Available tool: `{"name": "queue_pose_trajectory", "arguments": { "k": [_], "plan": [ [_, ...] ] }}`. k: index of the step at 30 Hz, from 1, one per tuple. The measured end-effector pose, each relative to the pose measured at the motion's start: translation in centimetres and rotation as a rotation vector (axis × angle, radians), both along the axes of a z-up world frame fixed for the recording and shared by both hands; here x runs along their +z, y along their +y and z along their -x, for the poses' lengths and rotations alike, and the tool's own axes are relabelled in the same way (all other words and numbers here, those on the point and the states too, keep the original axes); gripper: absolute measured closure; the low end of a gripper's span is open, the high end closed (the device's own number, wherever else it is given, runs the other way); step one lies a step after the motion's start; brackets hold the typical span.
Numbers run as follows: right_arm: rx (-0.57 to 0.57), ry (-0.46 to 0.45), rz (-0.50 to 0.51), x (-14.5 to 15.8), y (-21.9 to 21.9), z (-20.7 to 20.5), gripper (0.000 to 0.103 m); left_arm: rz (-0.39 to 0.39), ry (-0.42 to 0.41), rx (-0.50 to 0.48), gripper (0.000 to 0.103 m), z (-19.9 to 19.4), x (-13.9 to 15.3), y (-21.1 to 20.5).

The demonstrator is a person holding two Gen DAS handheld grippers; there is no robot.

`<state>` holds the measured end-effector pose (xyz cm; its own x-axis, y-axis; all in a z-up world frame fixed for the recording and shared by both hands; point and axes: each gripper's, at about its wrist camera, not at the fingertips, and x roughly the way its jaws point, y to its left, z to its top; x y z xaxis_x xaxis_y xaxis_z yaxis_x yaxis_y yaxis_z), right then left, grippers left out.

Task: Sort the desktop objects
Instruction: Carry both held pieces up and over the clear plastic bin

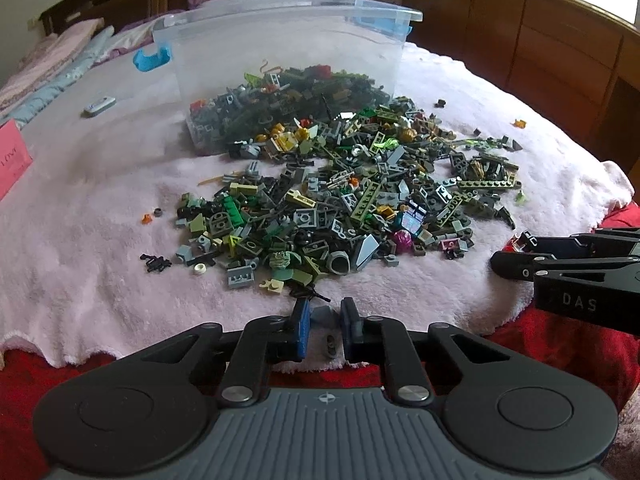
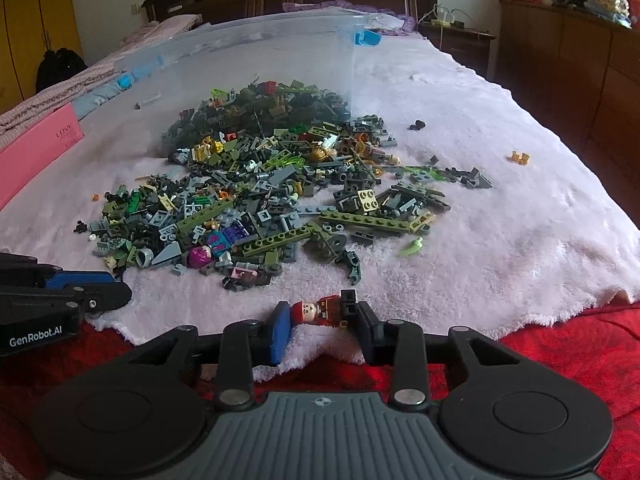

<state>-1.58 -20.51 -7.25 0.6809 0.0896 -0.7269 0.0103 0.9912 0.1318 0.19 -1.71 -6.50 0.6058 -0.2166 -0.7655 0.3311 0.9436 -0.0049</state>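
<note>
Scene: a pile of toy bricks (image 1: 340, 192) lies spread on a pale pink blanket (image 1: 100, 264) over a bed, spilling from the mouth of a clear plastic bin (image 1: 288, 48) that lies on its side at the far end of the pile; more bricks sit inside the bin

Right gripper (image 2: 320, 322): jaws parted, with a red minifigure (image 2: 318, 311) lying between the fingertips. The figure's long axis runs crosswise, head toward the blue left pad, body toward the black right finger, so it lies along the closing line. Whether the pads already press on it cannot be told; a narrow gap appears at each end. A small black brick (image 2: 348, 296) sits just beside the figure's far end, touching or nearly so

Left gripper (image 1: 324, 320): jaws parted and holding nothing. A small grey piece (image 1: 320, 314) lies on the blanket between the fingertips, and a darker small piece (image 1: 330, 345) lies nearer the camera in the same gap

Relation governing the next move: the figure lies at the near edge of the blanket, apart from the main pile and directly ahead of the right gripper; the right is clearly the nearer one. The bin stands well beyond, across the pile

Assessment: closing lengthwise on the figure risks it pivoting out or catching the black brick
</note>
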Motion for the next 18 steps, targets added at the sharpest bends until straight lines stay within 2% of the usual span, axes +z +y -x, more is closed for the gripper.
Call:
{"name": "queue_pose_trajectory", "arguments": {
  "k": [5,18],
  "plan": [
    [0.006,-0.005,-0.014,0.5,0.0,0.1,0.066,0.023,-0.025,0.008,0.085,0.1,1.2,0.2],
    [0.074,-0.079,-0.031,4.7,1.8,-1.0,0.066,0.05,-0.104,0.016,0.085,-0.8,5.2,0.4]
  ]
}}
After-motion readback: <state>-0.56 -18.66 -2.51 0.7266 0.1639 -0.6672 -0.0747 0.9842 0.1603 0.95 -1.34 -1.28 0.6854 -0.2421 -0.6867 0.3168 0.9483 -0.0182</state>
